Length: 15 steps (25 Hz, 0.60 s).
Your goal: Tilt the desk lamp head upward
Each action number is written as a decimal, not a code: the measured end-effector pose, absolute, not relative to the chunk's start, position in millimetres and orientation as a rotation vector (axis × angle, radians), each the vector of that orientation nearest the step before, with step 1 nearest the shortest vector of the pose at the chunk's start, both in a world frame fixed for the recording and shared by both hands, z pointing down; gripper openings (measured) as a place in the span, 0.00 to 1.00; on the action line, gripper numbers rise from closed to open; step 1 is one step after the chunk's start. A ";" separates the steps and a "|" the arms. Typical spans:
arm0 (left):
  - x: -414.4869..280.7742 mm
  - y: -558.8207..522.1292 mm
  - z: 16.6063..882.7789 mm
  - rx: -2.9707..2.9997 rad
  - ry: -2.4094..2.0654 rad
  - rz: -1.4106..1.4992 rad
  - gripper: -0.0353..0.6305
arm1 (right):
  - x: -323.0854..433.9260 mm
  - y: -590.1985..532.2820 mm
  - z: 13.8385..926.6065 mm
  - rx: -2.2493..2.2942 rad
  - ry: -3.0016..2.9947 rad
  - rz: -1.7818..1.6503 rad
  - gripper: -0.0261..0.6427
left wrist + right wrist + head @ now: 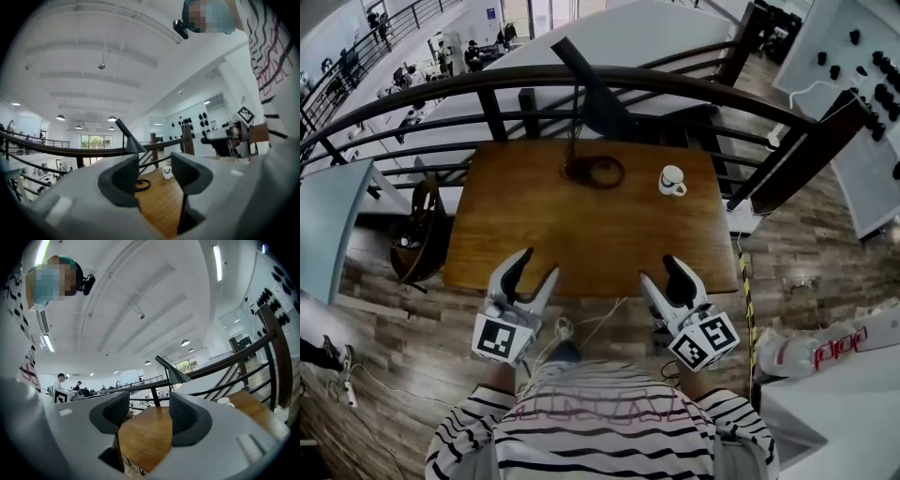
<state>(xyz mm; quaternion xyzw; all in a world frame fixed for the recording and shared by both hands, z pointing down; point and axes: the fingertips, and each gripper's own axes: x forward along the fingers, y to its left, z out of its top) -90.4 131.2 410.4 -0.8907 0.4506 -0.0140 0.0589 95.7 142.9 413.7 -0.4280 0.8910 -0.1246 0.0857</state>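
Observation:
A black desk lamp stands at the far edge of the wooden table (pixel 534 234). Its round base (pixel 595 171) rests on the top and its cone head (pixel 592 94) points down and to the right. The lamp head also shows beyond the jaws in the left gripper view (pixel 133 145) and in the right gripper view (pixel 177 375). My left gripper (pixel 538 264) hovers open over the table's near edge, left of centre. My right gripper (pixel 660 272) is open at the near edge, right of centre. Both are empty and well short of the lamp.
A white mug (pixel 672 180) sits on the table to the right of the lamp base. A dark curved railing (pixel 487 82) runs behind the table. A chair (pixel 422 230) stands at the left side, and a white surface (pixel 825 403) lies at the lower right.

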 end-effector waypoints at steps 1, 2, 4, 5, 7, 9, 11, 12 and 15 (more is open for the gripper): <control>-96.3 119.2 410.4 -2.701 1.366 -0.034 0.37 | 89.3 131.2 413.6 -1.277 2.656 -0.378 0.42; -103.2 107.2 410.8 -2.705 1.373 -0.026 0.37 | 82.7 119.7 413.7 -1.279 2.657 -0.385 0.42; -117.0 84.3 411.2 -2.713 1.381 -0.014 0.37 | 69.0 97.6 412.5 -1.287 2.657 -0.392 0.42; -123.3 73.7 411.1 -2.717 1.378 -0.015 0.37 | 62.6 87.0 411.0 -1.293 2.657 -0.392 0.42; -135.4 52.8 411.5 -2.722 1.371 -0.022 0.37 | 51.9 66.4 408.5 -1.309 2.652 -0.392 0.42; -145.6 30.6 411.5 -2.733 1.369 -0.017 0.37 | 43.7 44.9 407.4 -1.324 2.639 -0.399 0.42; -154.9 7.0 412.9 -2.738 1.354 -0.032 0.37 | 36.8 22.9 407.7 -1.344 2.619 -0.405 0.42; -159.9 -4.3 414.3 -2.737 1.344 -0.041 0.37 | 33.3 12.3 408.4 -1.355 2.610 -0.408 0.42; -173.7 -34.8 418.2 -2.738 1.325 -0.062 0.37 | 23.9 -15.2 409.7 -1.385 2.584 -0.412 0.42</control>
